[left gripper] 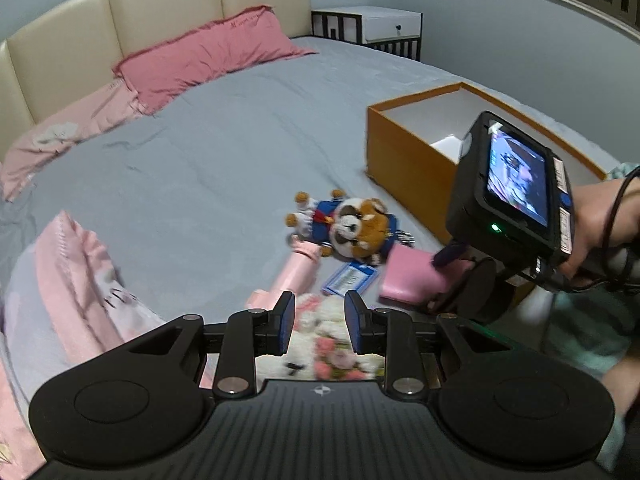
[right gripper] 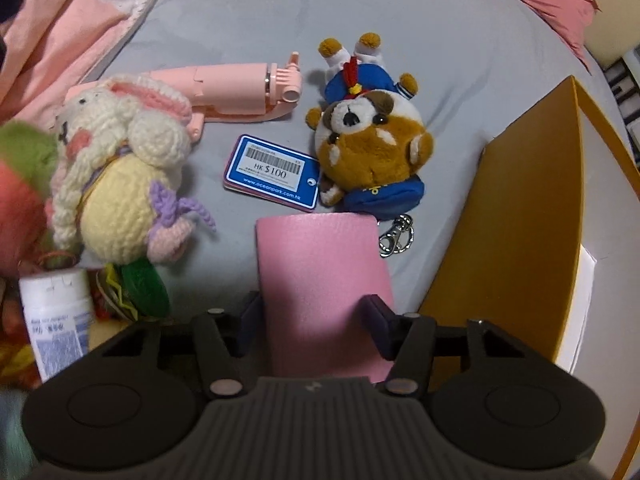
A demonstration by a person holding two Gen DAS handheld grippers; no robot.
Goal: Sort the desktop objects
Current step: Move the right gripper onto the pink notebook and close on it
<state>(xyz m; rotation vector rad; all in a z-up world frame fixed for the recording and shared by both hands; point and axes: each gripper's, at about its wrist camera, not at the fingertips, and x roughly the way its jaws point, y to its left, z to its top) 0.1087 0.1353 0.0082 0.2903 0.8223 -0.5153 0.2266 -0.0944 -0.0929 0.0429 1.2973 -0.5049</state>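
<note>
right wrist view: my right claw (right gripper: 314, 312) straddles the pink wallet (right gripper: 320, 280) lying on the bed (right gripper: 248, 12) beside the orange box (right gripper: 516, 216), pads not clearly pressing. my left claw (left gripper: 320, 320) hangs parted over the crocheted bunny (left gripper: 332, 340), gripping nothing.

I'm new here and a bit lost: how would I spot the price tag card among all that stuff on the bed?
Find the orange box on the grey bedsheet. Beside it lies a brown plush dog; the price tag card touches it. It is the only flat blue-bordered card with a barcode.
</note>
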